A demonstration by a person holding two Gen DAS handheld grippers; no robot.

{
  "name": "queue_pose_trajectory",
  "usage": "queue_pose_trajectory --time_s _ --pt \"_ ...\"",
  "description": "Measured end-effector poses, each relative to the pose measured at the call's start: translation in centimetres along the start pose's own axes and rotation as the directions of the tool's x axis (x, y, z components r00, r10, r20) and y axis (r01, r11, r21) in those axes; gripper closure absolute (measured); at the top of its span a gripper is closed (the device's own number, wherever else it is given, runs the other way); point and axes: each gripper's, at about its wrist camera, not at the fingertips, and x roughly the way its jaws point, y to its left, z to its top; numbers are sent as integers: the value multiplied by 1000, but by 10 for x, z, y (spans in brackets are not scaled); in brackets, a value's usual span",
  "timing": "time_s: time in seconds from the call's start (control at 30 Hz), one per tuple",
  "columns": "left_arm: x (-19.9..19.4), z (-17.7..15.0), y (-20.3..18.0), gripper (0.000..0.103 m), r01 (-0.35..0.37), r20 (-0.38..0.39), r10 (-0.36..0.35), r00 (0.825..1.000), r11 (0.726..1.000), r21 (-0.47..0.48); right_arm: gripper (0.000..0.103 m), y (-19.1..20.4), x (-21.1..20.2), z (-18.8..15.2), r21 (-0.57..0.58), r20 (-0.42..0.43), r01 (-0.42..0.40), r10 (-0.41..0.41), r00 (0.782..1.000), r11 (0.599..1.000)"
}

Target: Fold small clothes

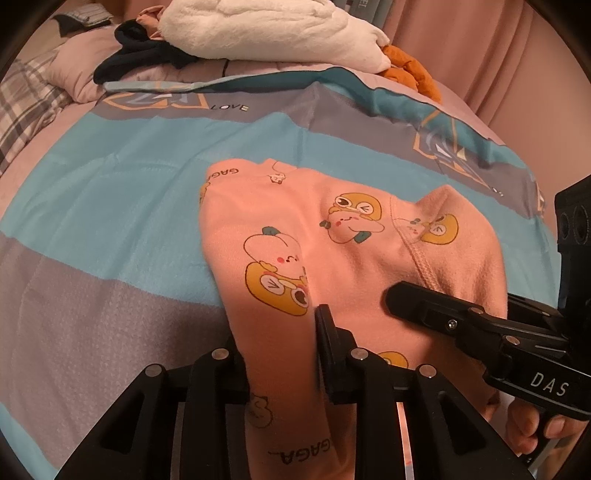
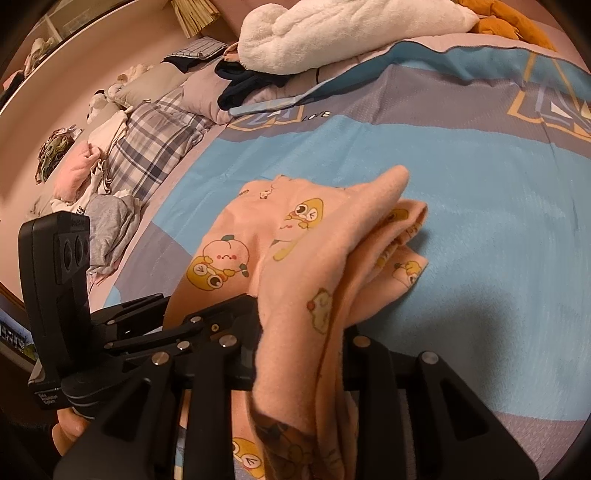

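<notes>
A small pink garment (image 1: 332, 251) printed with yellow cartoon figures lies partly folded on the blue and grey bedspread (image 1: 110, 206). My left gripper (image 1: 284, 354) is shut on its near edge, with cloth draped between and over the fingers. My right gripper (image 2: 299, 354) is shut on another part of the same garment (image 2: 295, 251), lifting a fold that hangs over the fingers. The right gripper shows in the left wrist view (image 1: 443, 314) at the right, lying against the garment. The left gripper shows in the right wrist view (image 2: 155, 332) at the left.
A white fluffy towel (image 1: 266, 29), dark clothes (image 1: 144, 55) and an orange cloth (image 1: 413, 70) lie at the far end of the bed. Plaid pillows (image 2: 155, 140) and a heap of clothes (image 2: 107, 221) line the left side. A pink curtain (image 1: 480, 55) hangs at the right.
</notes>
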Motion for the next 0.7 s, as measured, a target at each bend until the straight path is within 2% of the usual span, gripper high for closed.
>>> queue_pose_trajectory --time_s 0.7 --pt "2 0 2 70 -17 -3 17 1000 1000 0 70 -4 1 -1 5 -12 34 -34 999 999"
